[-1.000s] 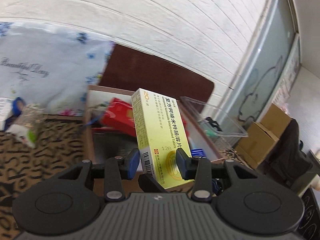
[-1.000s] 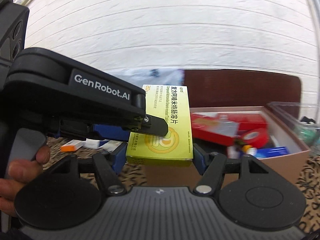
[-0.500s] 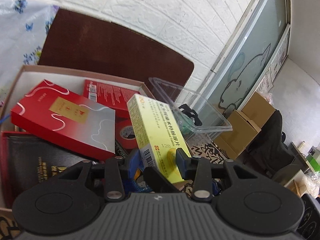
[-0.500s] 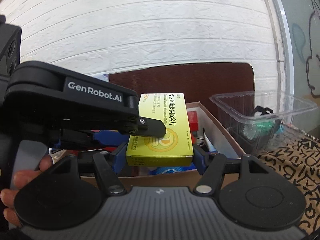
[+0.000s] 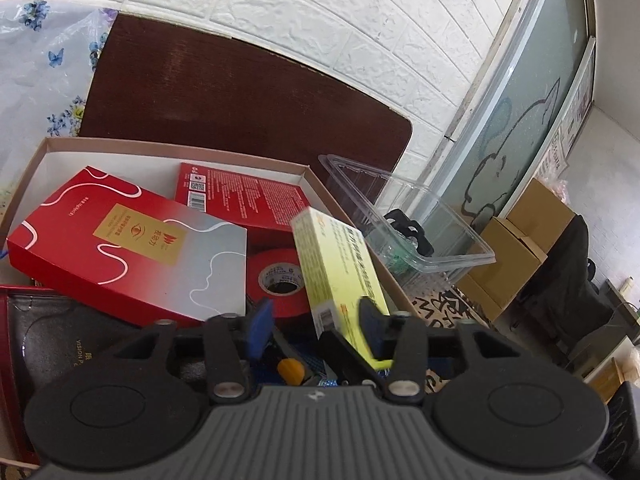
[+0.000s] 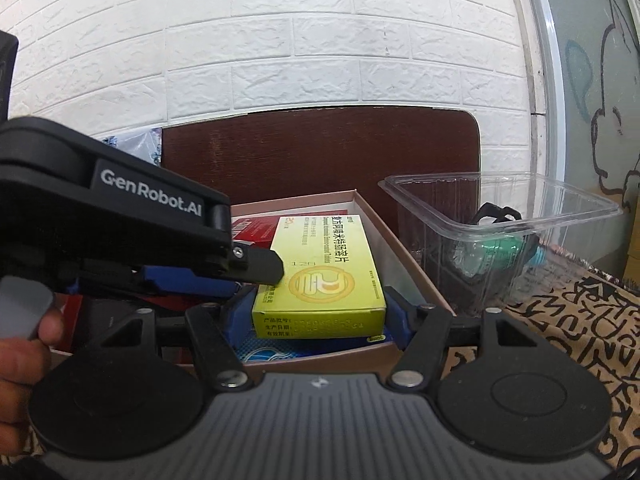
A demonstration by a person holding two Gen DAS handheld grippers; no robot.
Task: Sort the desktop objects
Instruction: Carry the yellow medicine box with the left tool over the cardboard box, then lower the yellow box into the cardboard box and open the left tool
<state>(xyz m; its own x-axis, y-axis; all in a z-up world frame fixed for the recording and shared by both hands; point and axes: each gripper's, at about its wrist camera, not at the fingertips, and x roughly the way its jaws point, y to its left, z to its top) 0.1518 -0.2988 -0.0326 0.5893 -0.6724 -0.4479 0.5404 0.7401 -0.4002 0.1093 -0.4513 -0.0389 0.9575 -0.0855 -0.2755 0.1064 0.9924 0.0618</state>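
Over the cardboard box (image 6: 404, 248), right hand-held gripper (image 6: 316, 312) clamps the yellow carton (image 6: 320, 276); left (image 5: 312, 320) released.

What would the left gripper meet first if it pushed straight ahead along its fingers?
Probably the red tape roll, lying in the cardboard box just past the open left gripper; the yellow medicine box leans against its right finger. Depth is uncertain.

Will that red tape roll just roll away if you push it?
Probably not. The red tape roll lies flat, hole facing up, so it would likely slide. The red-and-silver box and yellow box crowd it, so it probably wouldn't go far. Its ring shape looks stiff enough to pinch.
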